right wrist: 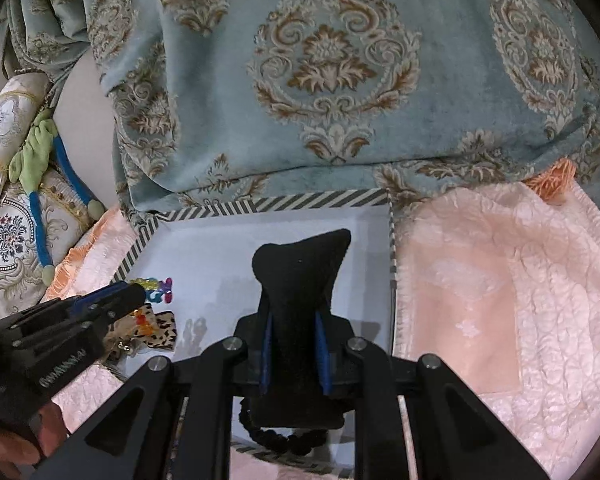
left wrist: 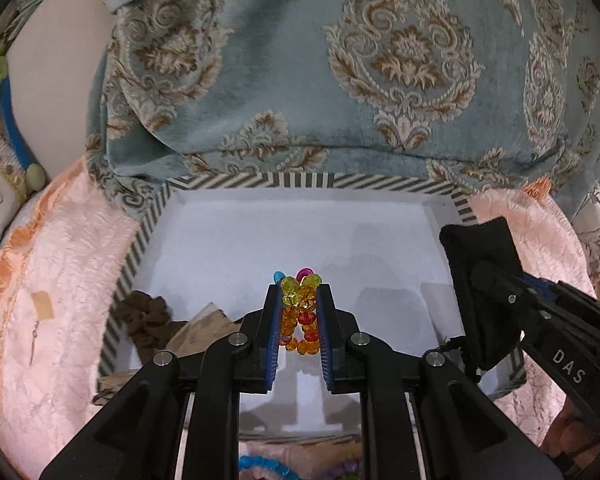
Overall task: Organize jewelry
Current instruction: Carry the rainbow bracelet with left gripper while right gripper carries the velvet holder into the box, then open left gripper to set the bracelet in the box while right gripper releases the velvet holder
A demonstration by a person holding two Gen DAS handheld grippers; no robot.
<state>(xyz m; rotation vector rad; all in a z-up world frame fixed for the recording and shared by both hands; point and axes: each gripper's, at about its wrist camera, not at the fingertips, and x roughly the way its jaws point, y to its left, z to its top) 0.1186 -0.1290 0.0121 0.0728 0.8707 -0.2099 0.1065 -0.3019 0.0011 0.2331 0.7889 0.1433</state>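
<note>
- Amber, red and yellow-green beads of a bracelet sit pinched between the blue pads of the left tool at the centre of the left wrist view, over the white floor of a box with a black-and-white striped rim.
- Black velvet pouch fills the closed jaws of the right tool in the right wrist view, its cord dangling below, also over the box.
- Only the left view shows brown items in the box's lower left corner and blue beads at the bottom edge.
- Only the right view shows a leopard-print piece under the left tool, and a fingertip at lower left.
- Pink textured cloth lies beneath the box; a teal damask fabric hangs across the upper frame.
</note>
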